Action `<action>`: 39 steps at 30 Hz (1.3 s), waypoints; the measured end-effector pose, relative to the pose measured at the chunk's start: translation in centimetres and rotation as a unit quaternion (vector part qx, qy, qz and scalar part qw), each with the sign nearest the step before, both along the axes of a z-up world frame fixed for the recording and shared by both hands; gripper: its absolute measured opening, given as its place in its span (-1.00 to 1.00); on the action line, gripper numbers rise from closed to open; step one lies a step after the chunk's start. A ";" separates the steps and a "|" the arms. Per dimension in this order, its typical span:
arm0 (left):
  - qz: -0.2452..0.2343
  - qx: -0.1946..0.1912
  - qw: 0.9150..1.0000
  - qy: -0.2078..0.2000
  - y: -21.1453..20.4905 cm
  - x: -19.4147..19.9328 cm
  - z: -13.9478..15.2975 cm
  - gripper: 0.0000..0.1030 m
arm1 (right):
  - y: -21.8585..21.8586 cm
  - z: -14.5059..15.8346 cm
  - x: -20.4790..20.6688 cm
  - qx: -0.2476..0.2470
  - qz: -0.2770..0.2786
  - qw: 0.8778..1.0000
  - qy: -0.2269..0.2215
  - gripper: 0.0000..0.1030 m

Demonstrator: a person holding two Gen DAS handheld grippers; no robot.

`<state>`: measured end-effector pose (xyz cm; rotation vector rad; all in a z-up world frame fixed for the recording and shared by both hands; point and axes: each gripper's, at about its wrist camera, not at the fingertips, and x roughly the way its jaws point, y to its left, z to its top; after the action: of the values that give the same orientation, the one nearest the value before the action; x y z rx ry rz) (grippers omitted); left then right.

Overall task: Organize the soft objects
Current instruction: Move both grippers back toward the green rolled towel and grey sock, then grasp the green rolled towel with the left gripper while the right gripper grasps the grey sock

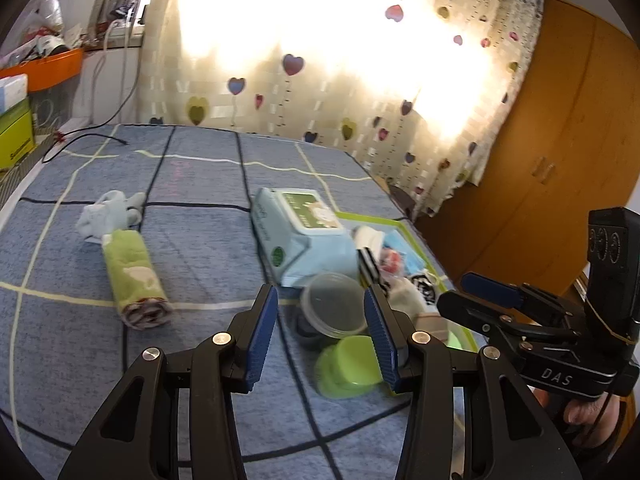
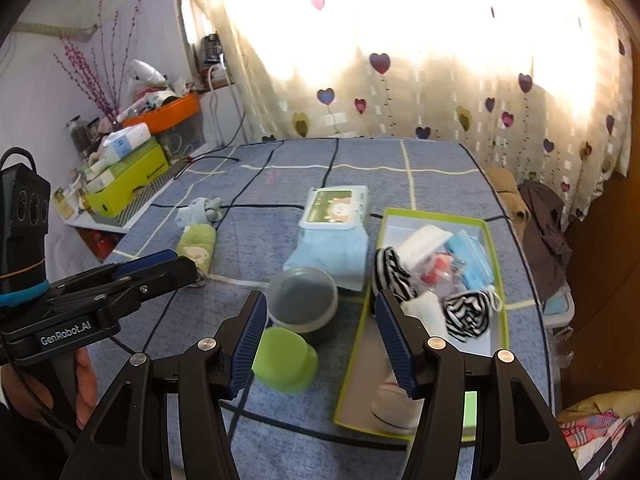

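Observation:
A rolled green towel (image 1: 134,276) and a pale blue sock bundle (image 1: 110,212) lie on the blue bedcover at the left; both show in the right wrist view, towel (image 2: 196,246), bundle (image 2: 198,208). A green-rimmed box (image 2: 494,280) on the right holds striped socks (image 2: 468,314), white socks and blue masks. My left gripper (image 1: 320,334) is open and empty above a lidded dark jar (image 1: 334,308). My right gripper (image 2: 318,340) is open and empty, between the jar (image 2: 302,294) and the box.
A wet-wipes pack (image 2: 338,208) lies on a blue cloth (image 2: 332,254) mid-bed. A green cup (image 2: 286,360) lies by the jar. Boxes and an orange bin (image 2: 166,114) crowd the left shelf. A heart-print curtain hangs behind; clothes (image 2: 546,216) pile at the bed's right edge.

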<state>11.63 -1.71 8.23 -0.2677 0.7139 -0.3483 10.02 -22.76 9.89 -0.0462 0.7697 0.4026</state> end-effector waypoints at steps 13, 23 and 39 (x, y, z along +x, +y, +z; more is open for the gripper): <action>0.077 0.012 0.996 0.032 4.8 3.0 -2.3 -0.10 | 4.6 -0.8 3.5 -0.005 0.054 0.998 0.011 0.10; 0.149 0.021 0.987 0.064 9.4 6.0 -4.9 -0.10 | 7.0 -1.5 5.9 -0.011 0.078 0.997 0.017 0.10; 0.192 0.043 0.970 0.142 11.0 9.9 -10.1 -0.10 | 8.3 -2.5 8.1 -0.022 0.090 0.995 0.028 0.10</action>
<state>21.56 9.33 -1.89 -0.3712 0.9356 0.0931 18.10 -14.46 7.37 -0.1461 0.8332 0.5608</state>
